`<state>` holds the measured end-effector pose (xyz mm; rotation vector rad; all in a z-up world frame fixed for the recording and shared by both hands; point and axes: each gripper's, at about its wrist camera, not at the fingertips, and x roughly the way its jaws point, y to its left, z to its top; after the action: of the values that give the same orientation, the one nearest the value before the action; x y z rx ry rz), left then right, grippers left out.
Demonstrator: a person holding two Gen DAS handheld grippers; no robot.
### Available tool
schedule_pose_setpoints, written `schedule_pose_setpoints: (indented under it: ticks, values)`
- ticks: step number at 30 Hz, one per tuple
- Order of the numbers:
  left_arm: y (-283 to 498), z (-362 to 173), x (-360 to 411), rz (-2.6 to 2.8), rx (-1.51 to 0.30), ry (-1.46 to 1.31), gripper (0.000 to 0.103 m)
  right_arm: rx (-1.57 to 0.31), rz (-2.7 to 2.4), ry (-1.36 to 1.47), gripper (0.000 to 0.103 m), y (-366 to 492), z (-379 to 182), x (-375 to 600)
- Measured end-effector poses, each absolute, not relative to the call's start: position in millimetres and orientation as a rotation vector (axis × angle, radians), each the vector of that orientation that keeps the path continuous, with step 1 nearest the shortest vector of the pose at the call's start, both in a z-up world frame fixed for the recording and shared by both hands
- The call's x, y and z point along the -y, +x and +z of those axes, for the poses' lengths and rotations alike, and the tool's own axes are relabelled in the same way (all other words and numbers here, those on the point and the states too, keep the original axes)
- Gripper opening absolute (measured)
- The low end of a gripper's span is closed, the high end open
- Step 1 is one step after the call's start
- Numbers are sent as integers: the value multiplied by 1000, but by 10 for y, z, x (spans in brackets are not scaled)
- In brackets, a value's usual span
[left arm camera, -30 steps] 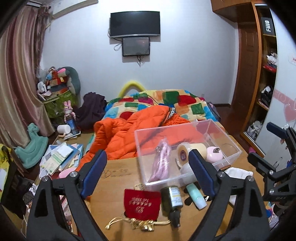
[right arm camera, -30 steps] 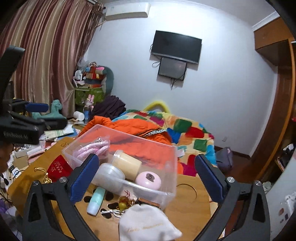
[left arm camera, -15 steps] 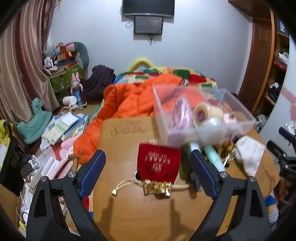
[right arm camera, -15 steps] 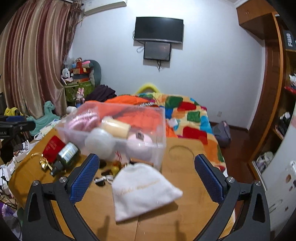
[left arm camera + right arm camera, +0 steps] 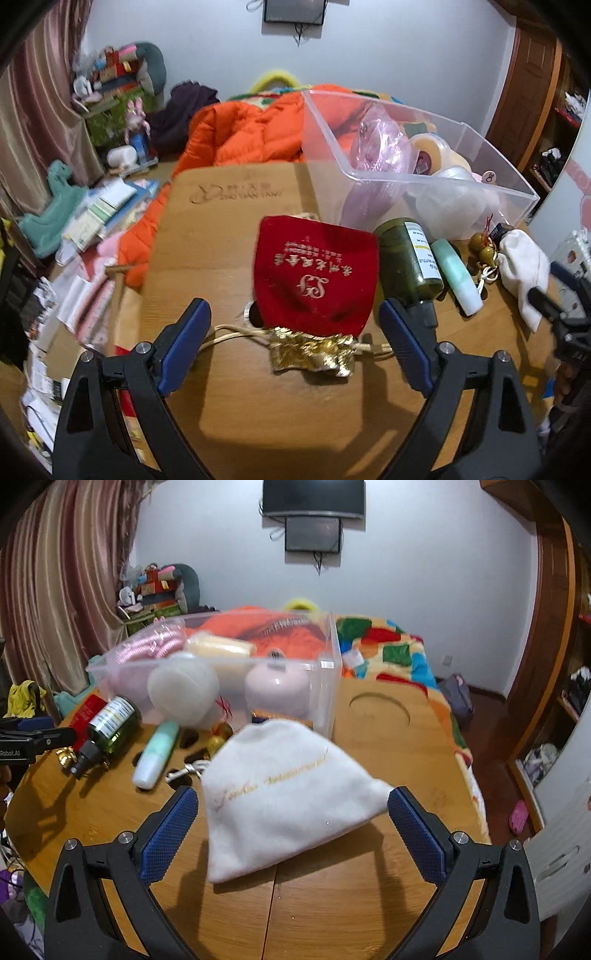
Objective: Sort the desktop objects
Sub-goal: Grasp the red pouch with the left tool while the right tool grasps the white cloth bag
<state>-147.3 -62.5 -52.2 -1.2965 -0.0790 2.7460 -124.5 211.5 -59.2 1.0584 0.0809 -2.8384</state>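
Note:
A red velvet pouch [image 5: 314, 280] with a gold drawstring neck lies on the wooden table [image 5: 229, 229]. My left gripper [image 5: 295, 343] is open, its fingers either side of the pouch's gold neck. A white cloth pouch [image 5: 284, 794] lies between the fingers of my open right gripper [image 5: 291, 827]. A clear plastic bin [image 5: 413, 155] behind holds a pink bag, a tape roll and round containers. A green bottle [image 5: 410, 258], a mint tube [image 5: 456, 277] and brown beads [image 5: 480, 251] lie in front of the bin.
The bin shows in the right wrist view [image 5: 229, 672] too, with the green bottle [image 5: 107, 723] and mint tube [image 5: 155, 753] left of the white pouch. An orange jacket [image 5: 240, 125] lies behind the table. Papers and clutter [image 5: 92, 221] are on the left.
Both grippers have tilted down and moved closer to the table. The red pouch now sits between the left fingers and the white pouch between the right fingers.

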Motion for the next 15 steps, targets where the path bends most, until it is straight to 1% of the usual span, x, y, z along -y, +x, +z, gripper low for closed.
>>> schedule_pose_setpoints:
  ticks: [2, 6, 7, 8, 9, 12, 13, 14, 15]
  values:
    - [-1526, -555, 631, 2744, 103, -1321, 93, -64, -2818, 1109, 103, -1289, -642, -2127]
    - [-1605, -592, 611, 2765, 102, -1344, 93, 7, -2807, 1119, 102, -1323, -694, -2163]
    - [-1618, -594, 600, 2767, 99, -1348, 92, 25, -2806, 1120, 102, -1319, -699, -2157]
    - [-1621, -606, 587, 2772, 96, -1351, 92, 46, -2797, 1124, 98, -1324, -715, -2178]
    - [-1631, -612, 580, 2766, 98, -1357, 89, 63, -2788, 1130, 91, -1334, -728, -2196]
    - [-1618, -587, 554, 2780, 83, -1352, 72, 119, -2778, 1107, 81, -1313, -716, -2259]
    - [-1616, -582, 553, 2777, 90, -1349, 67, 133, -2772, 1100, 79, -1306, -712, -2281]
    - [-1621, -580, 559, 2775, 96, -1346, 65, 143, -2764, 1094, 76, -1301, -708, -2292]
    - [-1614, -575, 556, 2777, 96, -1342, 58, 146, -2758, 1089, 74, -1292, -706, -2299]
